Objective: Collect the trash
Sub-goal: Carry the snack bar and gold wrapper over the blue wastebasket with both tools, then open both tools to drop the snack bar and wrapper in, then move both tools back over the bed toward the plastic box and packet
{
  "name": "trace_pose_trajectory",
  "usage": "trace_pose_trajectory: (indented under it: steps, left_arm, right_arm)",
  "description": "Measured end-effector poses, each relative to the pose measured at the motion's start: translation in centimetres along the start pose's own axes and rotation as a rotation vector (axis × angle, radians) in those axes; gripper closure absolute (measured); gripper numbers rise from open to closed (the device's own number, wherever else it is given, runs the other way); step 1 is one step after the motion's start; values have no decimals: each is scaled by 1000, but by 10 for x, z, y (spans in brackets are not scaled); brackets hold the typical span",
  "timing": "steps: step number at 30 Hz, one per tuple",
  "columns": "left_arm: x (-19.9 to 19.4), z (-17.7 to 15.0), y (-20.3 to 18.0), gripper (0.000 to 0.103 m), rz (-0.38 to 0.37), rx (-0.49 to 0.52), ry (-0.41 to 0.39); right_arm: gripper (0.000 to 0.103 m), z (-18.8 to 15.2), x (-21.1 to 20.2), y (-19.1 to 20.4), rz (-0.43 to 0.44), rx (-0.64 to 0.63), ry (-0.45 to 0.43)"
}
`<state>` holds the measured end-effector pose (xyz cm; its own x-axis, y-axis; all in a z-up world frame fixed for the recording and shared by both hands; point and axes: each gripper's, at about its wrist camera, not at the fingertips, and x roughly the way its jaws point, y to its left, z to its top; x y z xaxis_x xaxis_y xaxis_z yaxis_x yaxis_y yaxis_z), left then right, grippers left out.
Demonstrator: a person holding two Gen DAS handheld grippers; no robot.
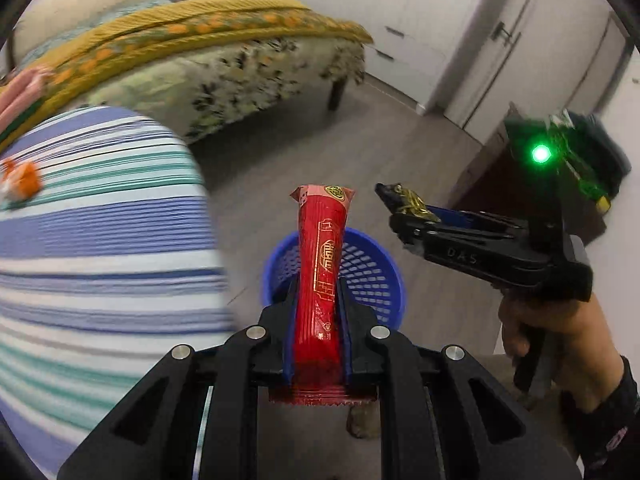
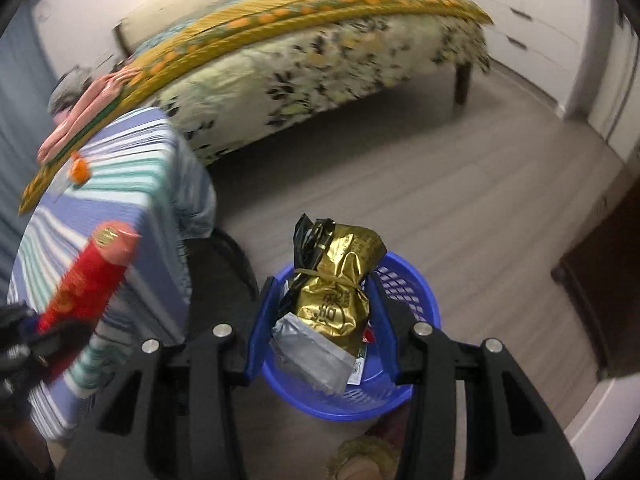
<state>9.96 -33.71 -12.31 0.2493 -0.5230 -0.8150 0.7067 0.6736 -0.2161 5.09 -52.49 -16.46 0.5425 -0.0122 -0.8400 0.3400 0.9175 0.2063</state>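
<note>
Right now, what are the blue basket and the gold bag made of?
The blue basket looks like moulded plastic: glossy rim, walls of regular little holes. The gold bag, held in the right tongs, looks like shiny metallic foil, probably foil-lined plastic: it crinkles, catches light, and its underside is silver.

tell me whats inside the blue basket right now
The right wrist view shows something red low inside the blue basket, beside a white label. The gold packet in the right gripper covers most of the inside.
</note>
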Motion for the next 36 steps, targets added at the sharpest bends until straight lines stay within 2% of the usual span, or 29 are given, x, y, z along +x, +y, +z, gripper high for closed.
trace_pose_trajectory:
  steps: [6,8,10,12,13,15,18,21,24,29,36]
  left_arm:
    - [64,8,-16,86,17,12,43]
    - [83,10,-16,84,16,12,56]
    - [102,13,-18,71,24,10,64]
    - [111,15,-17,42,29,3,68]
    - [111,16,-18,38,34,2,57]
    - [102,18,-19,24,33,12,24]
    - [85,21,-21,11,36,34,-34]
    - [57,20,-21,5,59,59,-107]
    - [24,15,-12,5,82,48,-174]
    - [-16,-2,24,5,82,-17,-176]
    - [-61,-45,120,6,251,-112,-140]
  right_arm:
    - [58,4,3,-28,22,67,-17]
    - [51,5,5,-34,29,85,-15]
    - [41,7,7,-38,25,99,-19]
    - [34,7,5,-41,22,111,-30]
    - [32,8,4,-43,19,115,-33]
    - [30,7,1,-46,14,121,-42]
    - [23,9,-6,-45,-10,104,-69]
    - [13,11,-12,-39,-39,79,-110]
    - [12,12,-20,-29,-61,48,-152]
    - [12,10,-33,8,-51,-43,-235]
    - [12,1,-35,91,38,-238,-282]
